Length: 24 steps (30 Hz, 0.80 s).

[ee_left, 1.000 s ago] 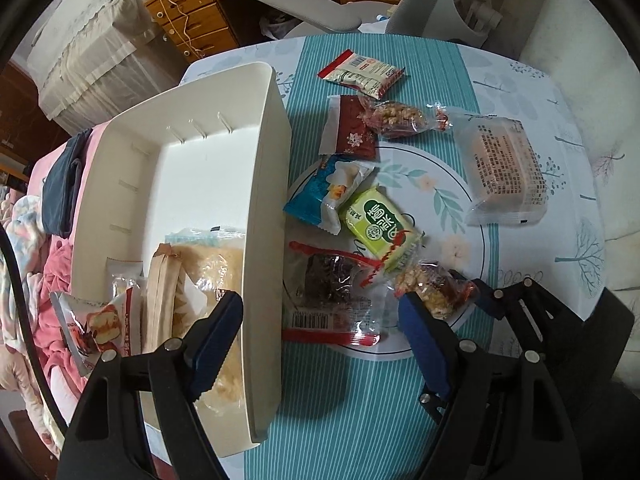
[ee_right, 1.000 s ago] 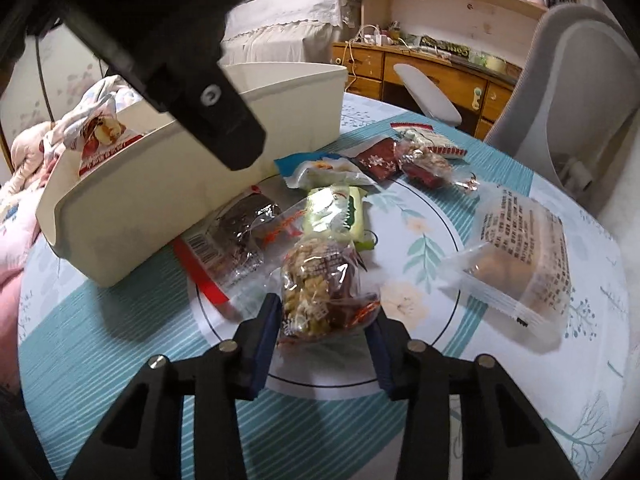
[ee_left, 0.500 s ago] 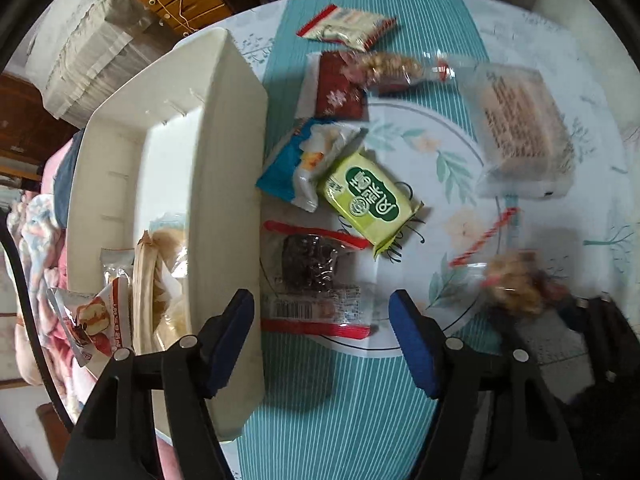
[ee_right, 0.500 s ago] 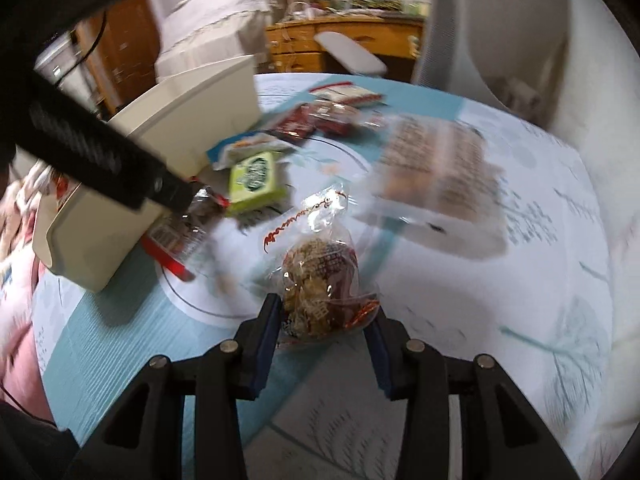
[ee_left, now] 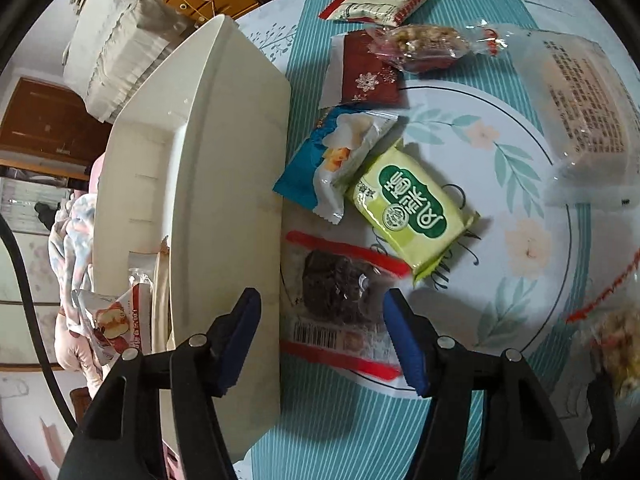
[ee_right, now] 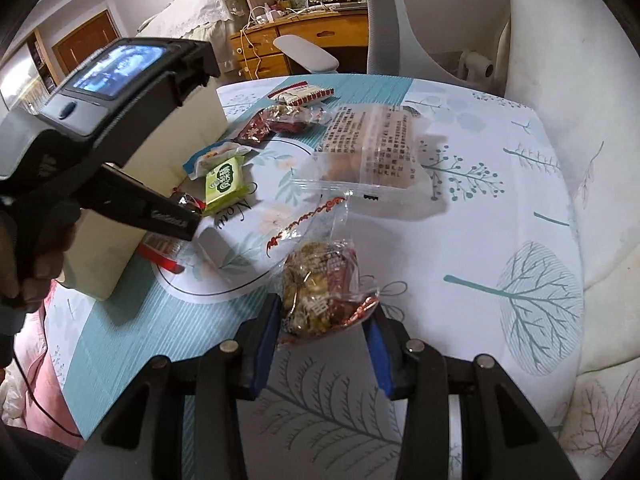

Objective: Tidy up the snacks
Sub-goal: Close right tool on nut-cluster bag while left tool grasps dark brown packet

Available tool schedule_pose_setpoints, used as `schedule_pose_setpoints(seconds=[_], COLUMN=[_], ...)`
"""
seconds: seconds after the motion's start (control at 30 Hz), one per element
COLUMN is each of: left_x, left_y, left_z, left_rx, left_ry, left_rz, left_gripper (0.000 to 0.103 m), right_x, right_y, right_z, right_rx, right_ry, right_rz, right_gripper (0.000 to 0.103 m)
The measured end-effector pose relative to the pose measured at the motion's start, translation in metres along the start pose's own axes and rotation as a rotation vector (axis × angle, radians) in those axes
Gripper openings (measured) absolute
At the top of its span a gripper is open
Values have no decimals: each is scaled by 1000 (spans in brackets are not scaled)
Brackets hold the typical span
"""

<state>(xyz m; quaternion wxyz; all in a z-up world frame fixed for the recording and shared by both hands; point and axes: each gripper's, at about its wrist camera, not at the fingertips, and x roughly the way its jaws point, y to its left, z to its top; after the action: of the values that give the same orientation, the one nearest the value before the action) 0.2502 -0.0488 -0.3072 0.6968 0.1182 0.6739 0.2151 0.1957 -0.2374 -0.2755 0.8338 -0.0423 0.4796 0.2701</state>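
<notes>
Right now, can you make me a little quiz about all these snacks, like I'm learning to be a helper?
1. True or false: the right gripper is squeezing the nut snack.
2. Which snack lies between the left gripper's closing jaws? A) green pack B) dark cake C) blue pack
3. Fill in: the bin already has ____ standing in it.

Key
1. True: its pads press on the clear wrapper.
2. B. The pads do not touch it yet.
3. Snacks, at the near end.
</notes>
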Motion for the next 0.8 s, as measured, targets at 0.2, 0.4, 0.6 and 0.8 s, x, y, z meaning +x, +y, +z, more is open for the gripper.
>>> schedule_pose_setpoints(seconds=[0.2,0.4,0.6,0.8], left_x=[14,20,24,19], left_y=[12,22,21,7], left_z=[2,4,6,11], left_rx=[-35,-43,-23,-49], left_ry=[24,28,20,27], left_rz=[-60,-94,-70,-113], left_gripper=[63,63,62,35], right_x=[-4,-8,-12,-20], right_y=[2,0,-2,-6], right_z=[4,5,4,2], right_rx=[-1,2,16,36], right_ry=[-12,-18,-19,-30], right_rz=[14,21,18,0], right_gripper=[42,42,42,42])
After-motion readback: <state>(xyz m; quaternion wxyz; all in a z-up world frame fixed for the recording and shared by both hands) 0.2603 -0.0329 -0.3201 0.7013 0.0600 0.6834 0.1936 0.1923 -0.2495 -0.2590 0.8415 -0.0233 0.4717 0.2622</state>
